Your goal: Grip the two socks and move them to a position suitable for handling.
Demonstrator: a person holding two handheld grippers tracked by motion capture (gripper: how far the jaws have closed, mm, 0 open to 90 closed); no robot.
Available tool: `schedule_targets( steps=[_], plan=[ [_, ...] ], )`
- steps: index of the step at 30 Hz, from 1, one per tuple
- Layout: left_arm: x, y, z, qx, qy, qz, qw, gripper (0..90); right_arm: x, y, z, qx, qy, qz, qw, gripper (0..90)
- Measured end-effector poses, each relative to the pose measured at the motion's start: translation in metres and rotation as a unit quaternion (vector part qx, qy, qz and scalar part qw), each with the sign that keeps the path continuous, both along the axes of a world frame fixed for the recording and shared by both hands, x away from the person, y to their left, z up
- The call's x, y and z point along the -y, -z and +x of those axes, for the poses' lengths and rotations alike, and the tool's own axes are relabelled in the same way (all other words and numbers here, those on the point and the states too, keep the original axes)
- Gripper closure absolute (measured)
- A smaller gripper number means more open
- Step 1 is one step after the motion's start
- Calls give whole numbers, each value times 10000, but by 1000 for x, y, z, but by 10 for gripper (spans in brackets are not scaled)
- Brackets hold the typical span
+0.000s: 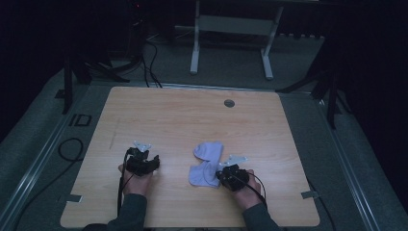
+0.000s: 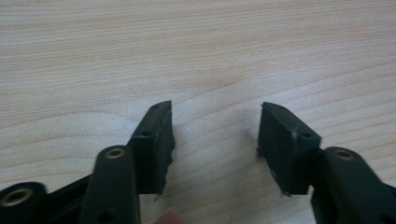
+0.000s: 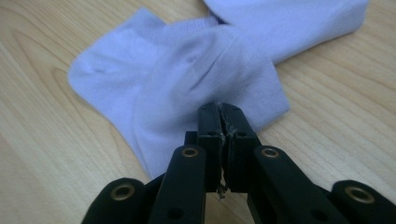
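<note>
Pale lilac sock [image 1: 206, 163] lies crumpled on wooden surface [image 1: 192, 115], lower centre of high view. Right hand-held gripper [image 1: 222, 174] at sock's lower right edge, jaws pressed together; whether cloth is pinched, cannot tell. Left hand-held gripper [image 1: 150, 159] lower left, well apart from sock, jaws parted, nothing between.
</note>
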State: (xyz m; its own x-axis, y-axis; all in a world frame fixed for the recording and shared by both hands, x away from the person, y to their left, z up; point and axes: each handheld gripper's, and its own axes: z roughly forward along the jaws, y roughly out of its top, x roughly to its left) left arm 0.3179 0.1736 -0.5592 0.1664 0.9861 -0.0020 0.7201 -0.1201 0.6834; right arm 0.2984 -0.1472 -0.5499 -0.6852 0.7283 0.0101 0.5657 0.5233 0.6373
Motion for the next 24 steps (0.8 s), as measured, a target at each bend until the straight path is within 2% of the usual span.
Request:
schedule_targets(
  steps=[5,10,18,24],
  plan=[
    [0,-1,-1,-38,32,-22,10000,544,-2,0,3,7,-72,-39,10000,873],
    [3,-3,-2,-118,320,-164,9993,592,-6,-1,9,15,-195,-92,9998,872],
    [16,-11,-11,18,945,-326,9950,638,-16,-1,13,54,-328,-189,9993,870],
    [23,-15,-17,179,1241,-448,9911,669,-22,-1,14,57,-423,-189,9989,867]
  ],
)
